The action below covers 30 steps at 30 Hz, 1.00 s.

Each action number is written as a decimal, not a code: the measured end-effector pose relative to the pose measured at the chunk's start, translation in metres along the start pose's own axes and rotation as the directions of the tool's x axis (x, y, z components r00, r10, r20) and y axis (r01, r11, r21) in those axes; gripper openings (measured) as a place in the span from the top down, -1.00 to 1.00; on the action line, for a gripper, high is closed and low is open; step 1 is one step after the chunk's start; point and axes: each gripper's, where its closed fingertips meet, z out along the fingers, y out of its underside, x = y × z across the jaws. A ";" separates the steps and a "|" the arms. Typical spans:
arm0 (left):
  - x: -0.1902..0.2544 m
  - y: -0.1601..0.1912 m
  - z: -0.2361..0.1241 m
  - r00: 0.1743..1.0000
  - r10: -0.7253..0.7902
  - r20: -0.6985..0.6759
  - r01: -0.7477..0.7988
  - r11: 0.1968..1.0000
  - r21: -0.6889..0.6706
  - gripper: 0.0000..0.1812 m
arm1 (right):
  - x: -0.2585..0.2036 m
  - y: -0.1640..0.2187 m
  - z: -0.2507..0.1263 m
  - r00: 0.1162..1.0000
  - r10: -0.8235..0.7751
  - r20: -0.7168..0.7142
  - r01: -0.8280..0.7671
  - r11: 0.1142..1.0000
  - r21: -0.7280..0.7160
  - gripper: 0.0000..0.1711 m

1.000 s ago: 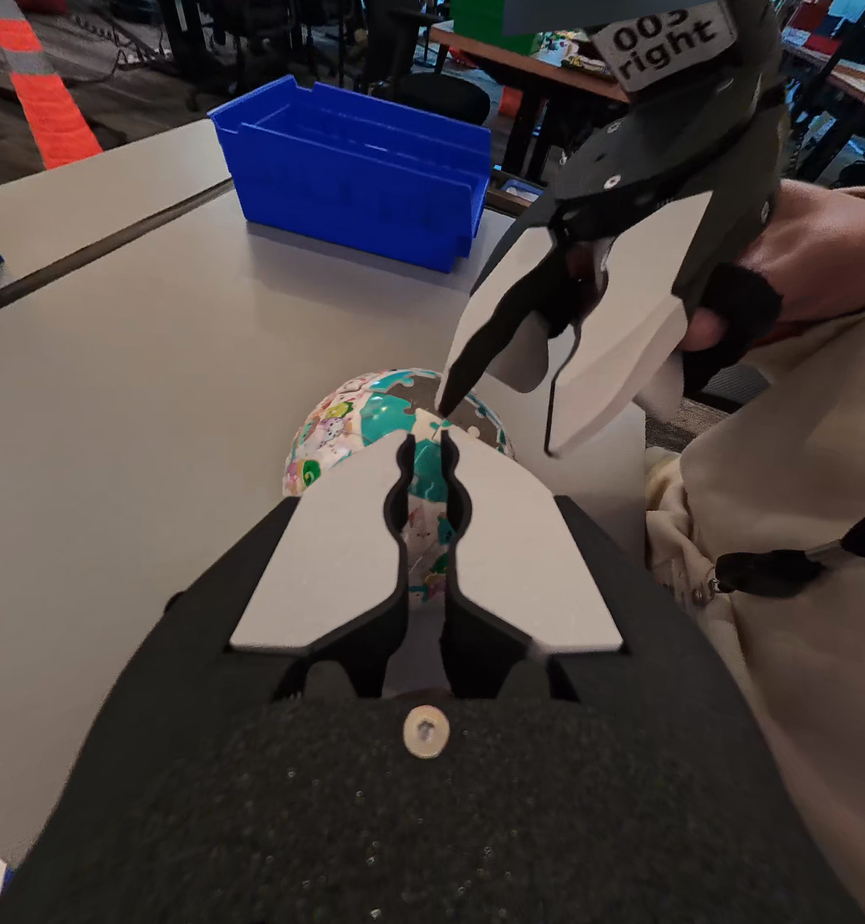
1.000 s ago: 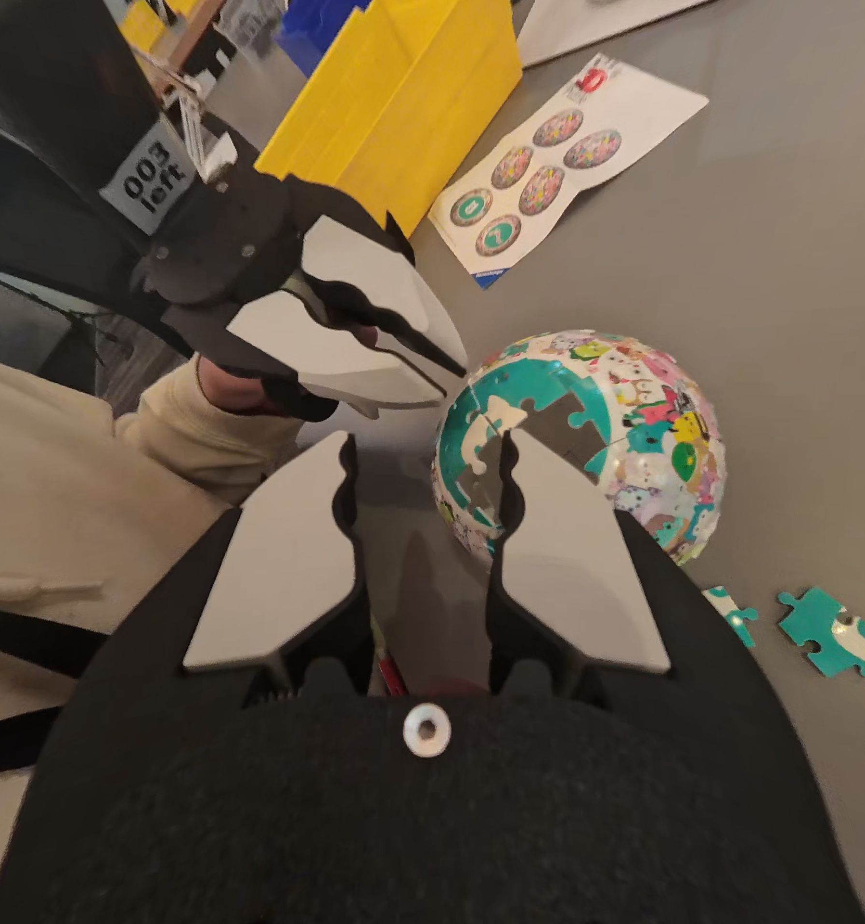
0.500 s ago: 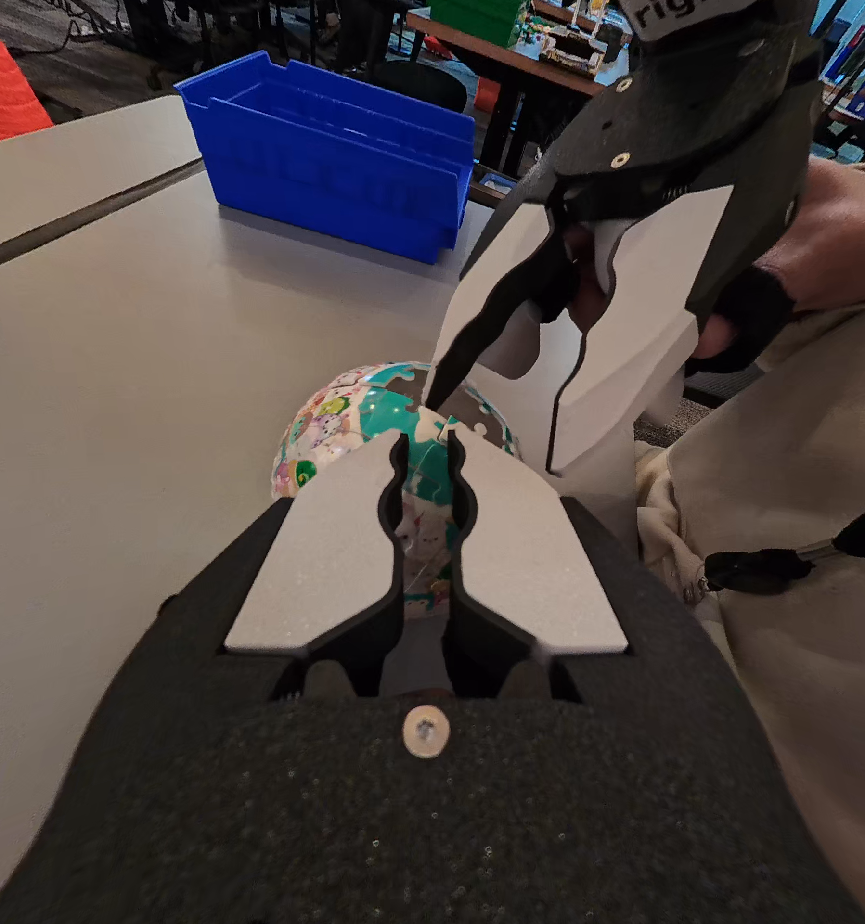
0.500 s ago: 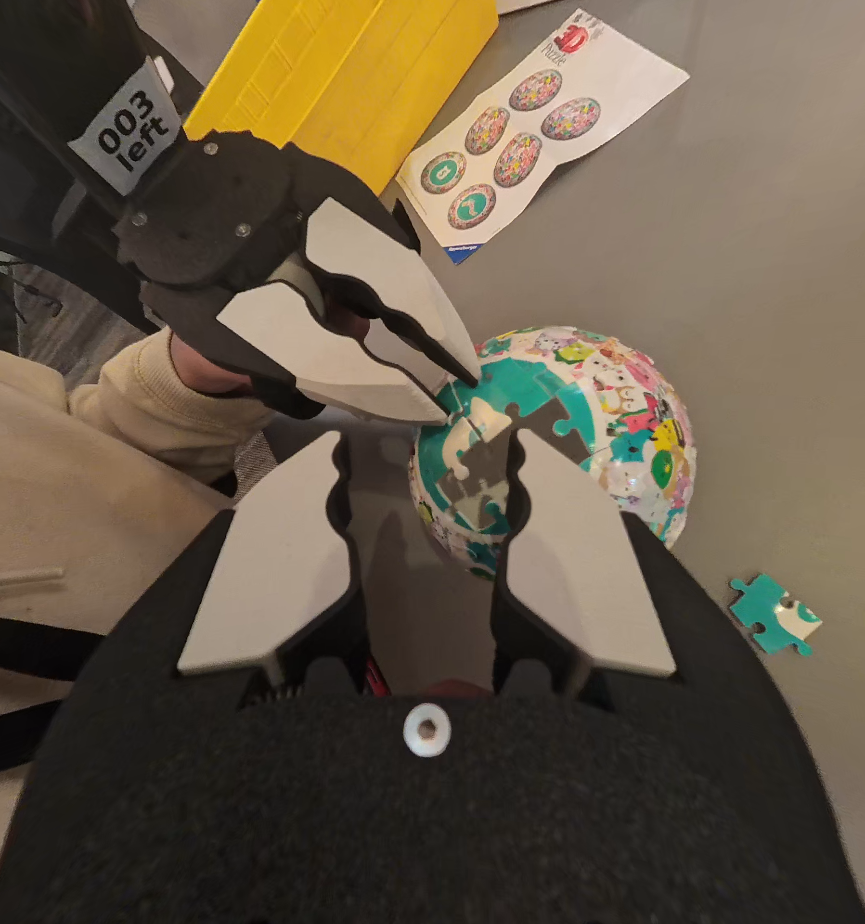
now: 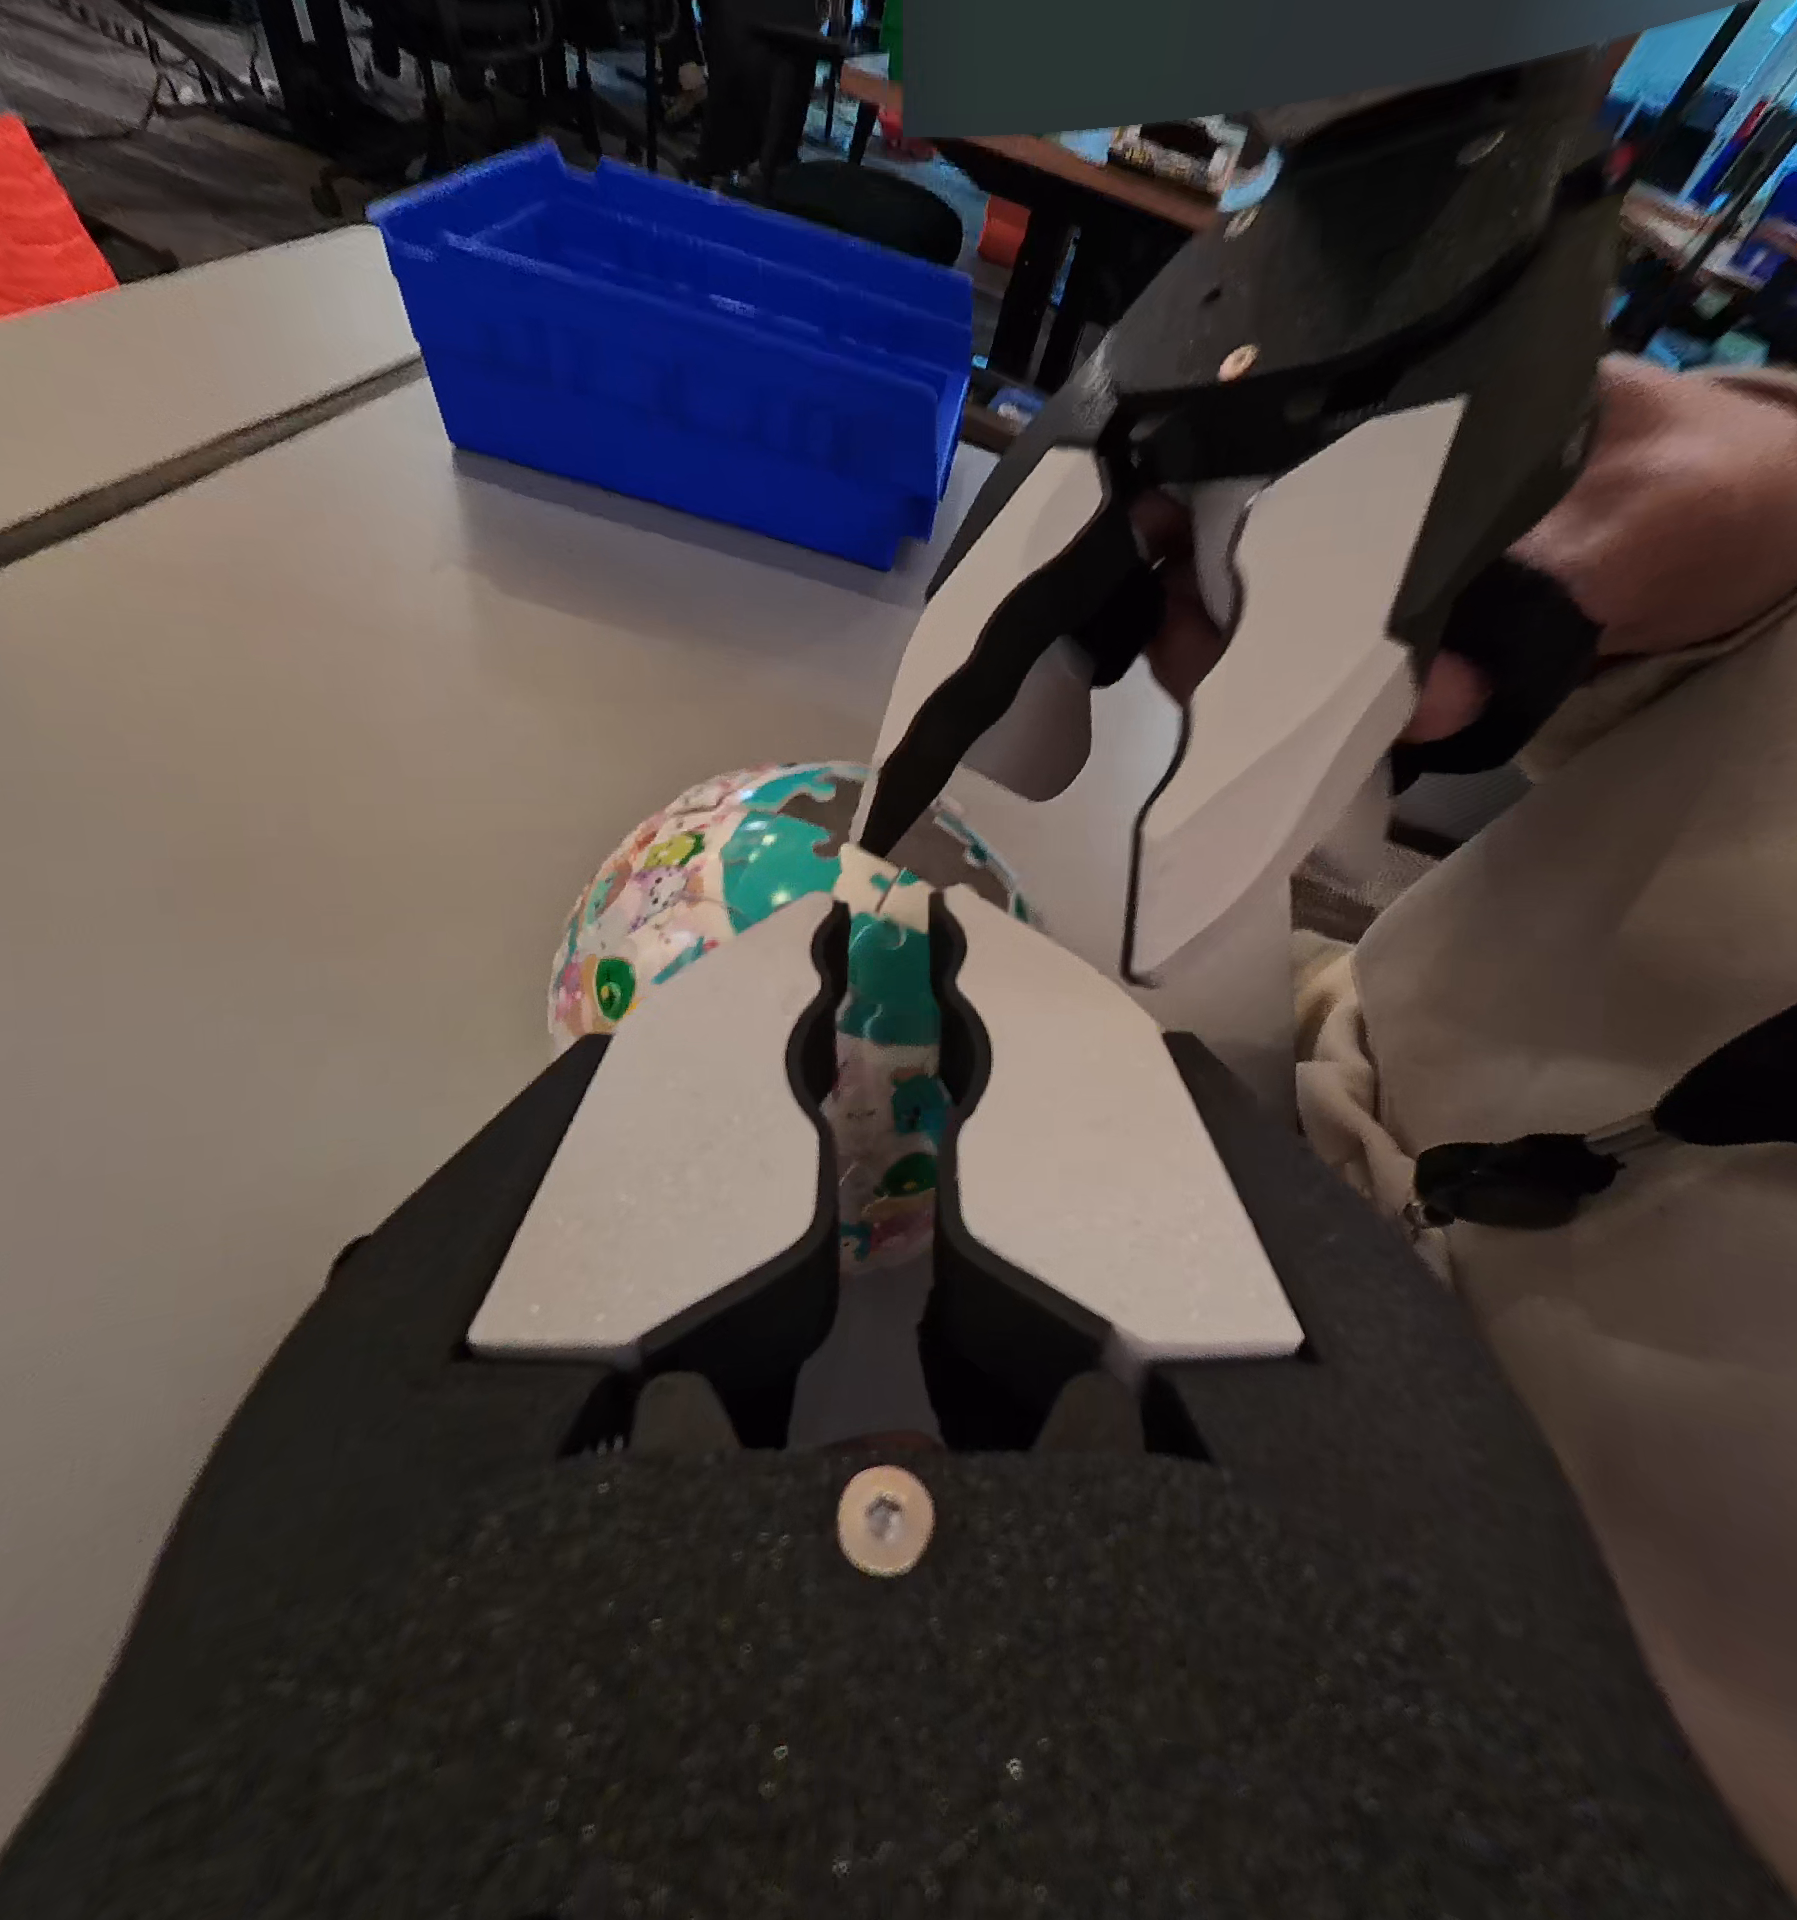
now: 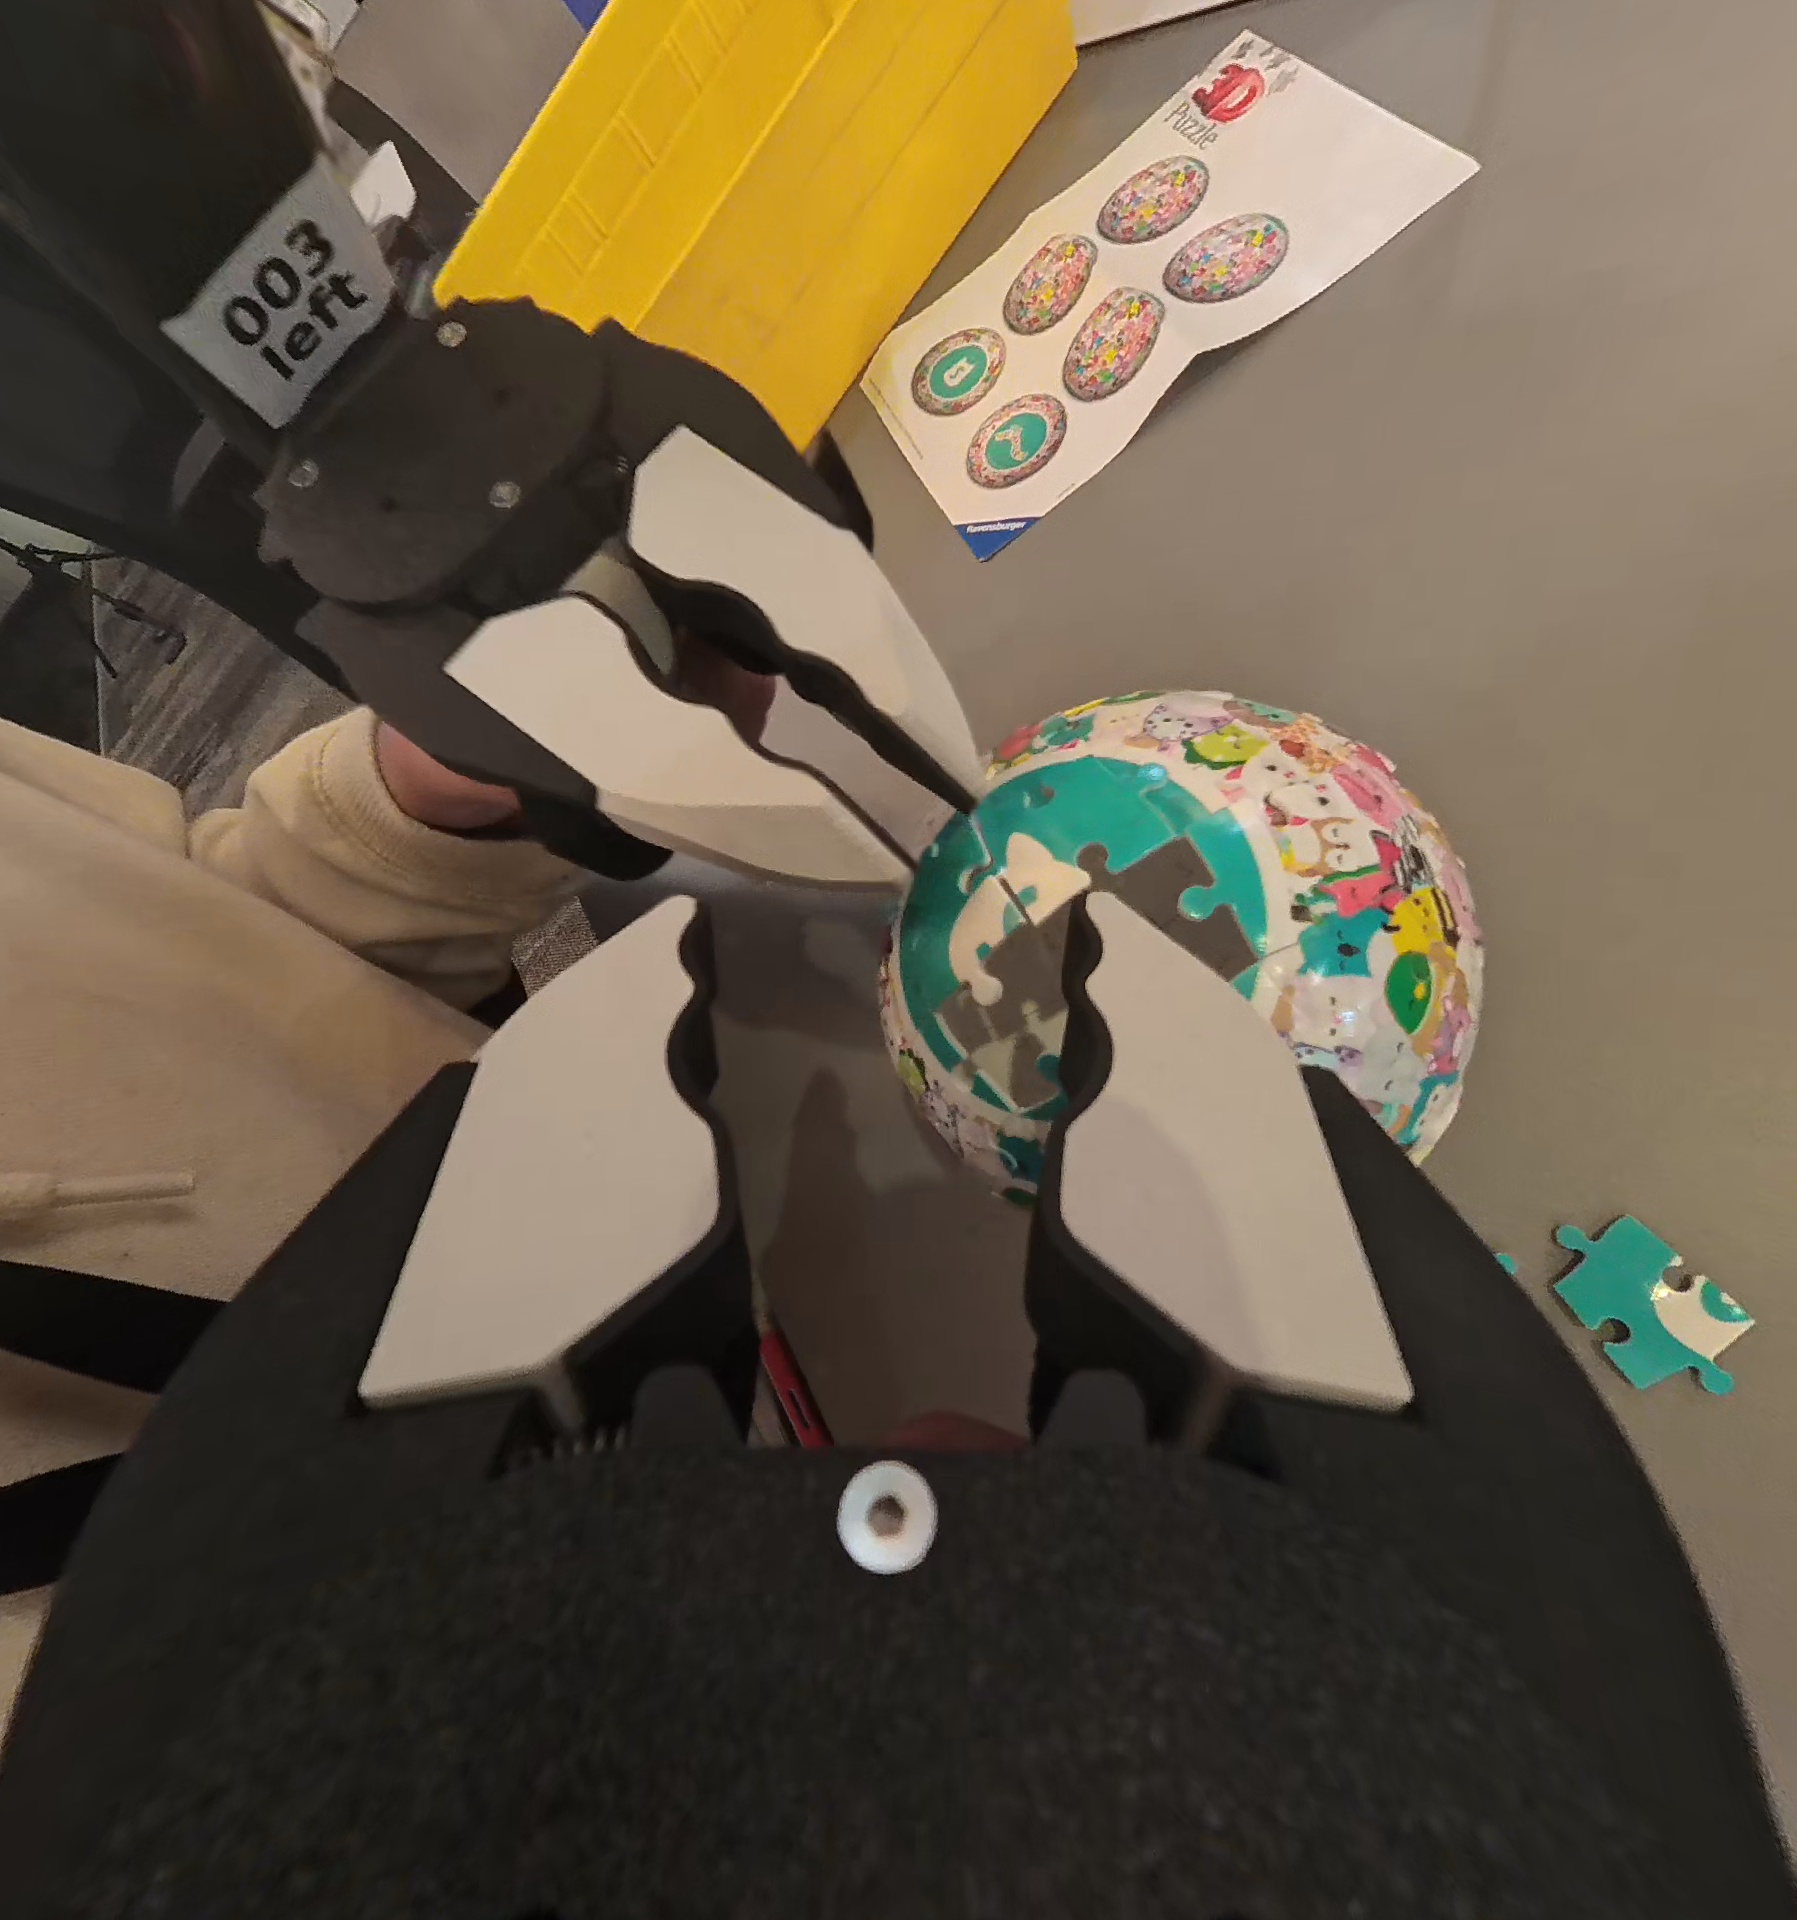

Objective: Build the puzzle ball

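The puzzle ball (image 5: 665, 914) (image 6: 1320, 883), colourful with a teal patch and a grey gap, rests on the grey table. My left gripper (image 5: 889, 914) (image 6: 944, 836) is closed to a narrow slit on a white-and-teal puzzle piece (image 6: 1034, 883) at the edge of the gap. My right gripper (image 6: 889, 914) (image 5: 1003, 904) is open and empty. One of its fingertips (image 5: 878, 826) touches the ball's top right by that piece, and the other hangs beside the ball. A loose teal piece (image 6: 1642, 1299) lies on the table to the right of the ball.
A blue bin (image 5: 686, 353) stands behind the ball in the left wrist view. A yellow bin (image 6: 759, 187) and a printed instruction sheet (image 6: 1164, 281) lie beyond the ball in the right wrist view. A person's beige sleeves sit at the table's near edge. The grippers are tip to tip, or close to it.
My left gripper's tips have moved in from just off the ball onto its top at the gap. My right gripper has stayed open with one fingertip on the ball.
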 end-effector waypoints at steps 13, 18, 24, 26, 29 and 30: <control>0.008 0.009 -0.002 1.000 0.005 0.005 -0.005 0.999 -0.038 0.90 | -0.002 0.001 0.002 1.000 -0.026 0.004 0.026 1.000 -0.016 0.26; 0.003 0.009 -0.005 0.999 -0.027 0.019 0.028 0.999 -0.016 0.82 | -0.004 0.002 0.002 1.000 -0.014 0.026 0.014 1.000 -0.008 0.26; 0.002 0.009 -0.003 0.999 -0.006 0.036 0.007 1.000 -0.021 0.78 | -0.006 0.001 0.002 0.999 -0.029 0.036 0.029 1.000 -0.009 0.27; 0.003 0.008 -0.002 1.000 -0.012 0.029 0.012 1.000 -0.018 0.77 | -0.011 -0.001 0.003 0.997 -0.056 0.053 0.056 0.998 -0.002 0.26; 0.005 0.005 -0.001 1.000 -0.005 0.019 0.006 1.000 -0.008 0.77 | -0.011 -0.001 0.005 0.995 -0.098 0.035 0.099 0.995 -0.020 0.27; 0.005 0.005 0.000 1.000 0.003 0.020 -0.003 1.000 -0.011 0.77 | -0.012 -0.002 0.005 0.993 -0.110 0.031 0.110 0.994 -0.014 0.28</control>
